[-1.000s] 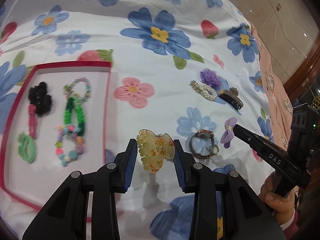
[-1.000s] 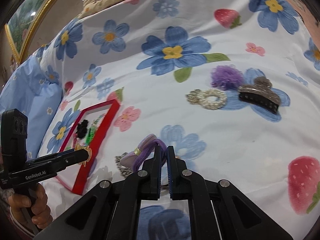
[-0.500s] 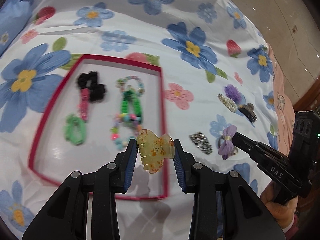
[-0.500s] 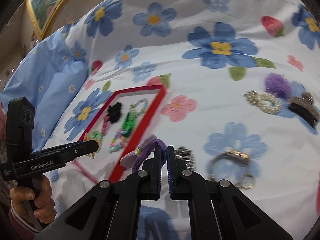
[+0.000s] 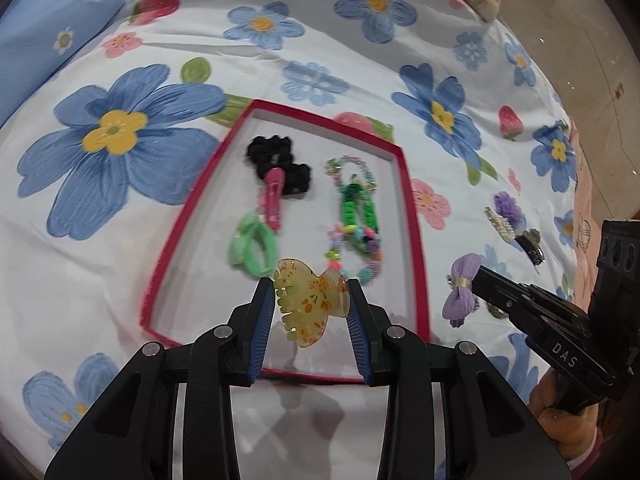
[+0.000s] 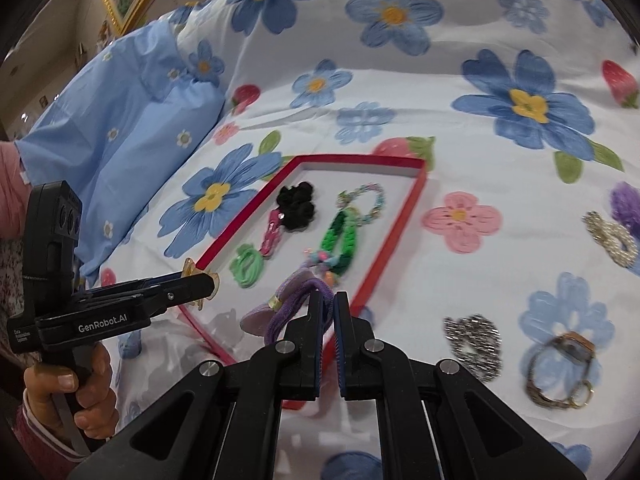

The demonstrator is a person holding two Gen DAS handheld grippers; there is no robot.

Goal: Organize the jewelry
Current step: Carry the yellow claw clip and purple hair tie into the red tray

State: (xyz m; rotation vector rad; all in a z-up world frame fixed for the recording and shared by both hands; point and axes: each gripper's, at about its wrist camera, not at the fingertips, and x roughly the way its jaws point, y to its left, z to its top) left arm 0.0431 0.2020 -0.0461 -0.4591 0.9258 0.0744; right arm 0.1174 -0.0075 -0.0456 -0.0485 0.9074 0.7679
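Red tray (image 5: pixel 412 216) already holds five pieces. Your left gripper (image 5: pixel 311 308) squeezes the yellow claw clip (image 5: pixel 308 300) over it; your right gripper (image 6: pixel 327 320) pinches the purple bow tie (image 6: pixel 280 304). Four wait outside.

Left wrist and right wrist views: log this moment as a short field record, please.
surface: floral bedsheet
tray: red-rimmed tray, holding hair ties and bracelets
left hand-held gripper: shut on yellow claw clip, over tray
right hand-held gripper: shut on purple bow hair tie
outside tray: watch, pearl clip
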